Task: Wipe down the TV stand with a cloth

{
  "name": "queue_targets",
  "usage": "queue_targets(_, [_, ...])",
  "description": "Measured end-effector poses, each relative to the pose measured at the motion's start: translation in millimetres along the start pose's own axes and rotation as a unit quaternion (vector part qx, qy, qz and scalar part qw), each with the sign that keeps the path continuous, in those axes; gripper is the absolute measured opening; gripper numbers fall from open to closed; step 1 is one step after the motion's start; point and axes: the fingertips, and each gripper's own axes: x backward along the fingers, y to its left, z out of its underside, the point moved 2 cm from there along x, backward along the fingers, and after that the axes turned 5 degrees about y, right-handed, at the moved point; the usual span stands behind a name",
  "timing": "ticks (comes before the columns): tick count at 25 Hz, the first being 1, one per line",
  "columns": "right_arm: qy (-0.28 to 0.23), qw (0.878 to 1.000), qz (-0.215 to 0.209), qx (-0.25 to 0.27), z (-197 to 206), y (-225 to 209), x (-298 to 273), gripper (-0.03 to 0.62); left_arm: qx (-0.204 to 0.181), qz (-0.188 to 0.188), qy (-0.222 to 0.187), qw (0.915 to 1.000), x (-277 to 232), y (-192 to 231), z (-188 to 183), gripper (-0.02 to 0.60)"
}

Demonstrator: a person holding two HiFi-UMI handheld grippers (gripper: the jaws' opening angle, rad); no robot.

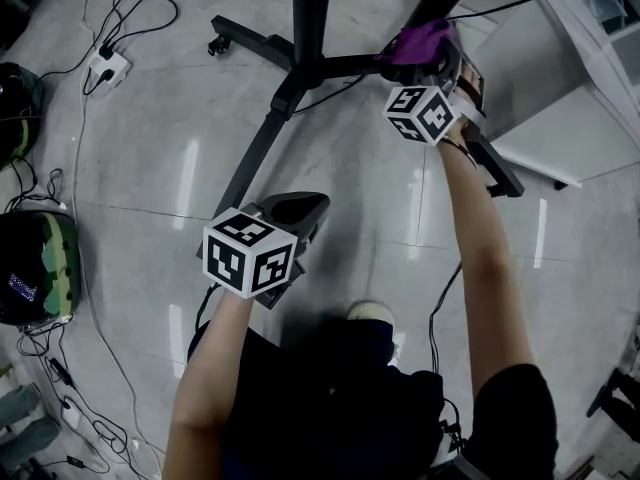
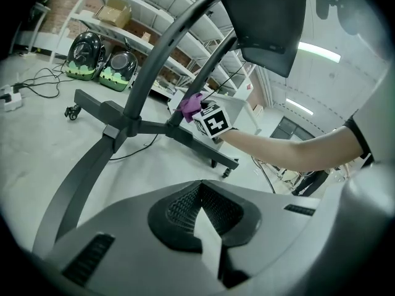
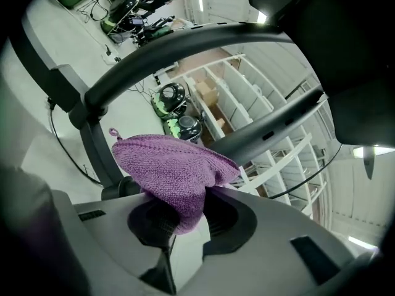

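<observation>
The black TV stand (image 1: 258, 140) spreads its legs over the grey floor, its post (image 1: 312, 8) rising at top centre. My right gripper (image 1: 432, 56) is shut on a purple cloth (image 1: 420, 40), and the cloth rests against the stand's right leg near the hub. In the right gripper view the cloth (image 3: 173, 165) bulges out of the shut jaws (image 3: 179, 217) beneath a curved stand bar (image 3: 185, 48). My left gripper (image 1: 300, 208) hangs lower, beside the stand's near left leg, shut with nothing in it. Its own view shows the pads (image 2: 200, 208) together and the cloth (image 2: 190, 105) far off.
A power strip (image 1: 108, 66) and loose cables lie at upper left. Two round green-and-black packs (image 1: 35, 268) sit at the left edge. A white shelf unit (image 1: 570, 88) stands at the right. A castor (image 1: 215, 46) ends the far left leg. The person's shoe (image 1: 372, 313) is below centre.
</observation>
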Motion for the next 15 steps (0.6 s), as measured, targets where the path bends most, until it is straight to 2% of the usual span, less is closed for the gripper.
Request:
queue_targets(11, [0.026, 0.996, -0.072, 0.052, 26, 67, -13, 0.097, 0.004, -0.011, 0.013, 0.9999, -8, 5, 3, 0.006])
queue_targets(15, [0.028, 0.994, -0.079, 0.074, 30, 75, -16, 0.097, 0.006, -0.015, 0.016, 0.9997, -10, 8, 4, 0.006])
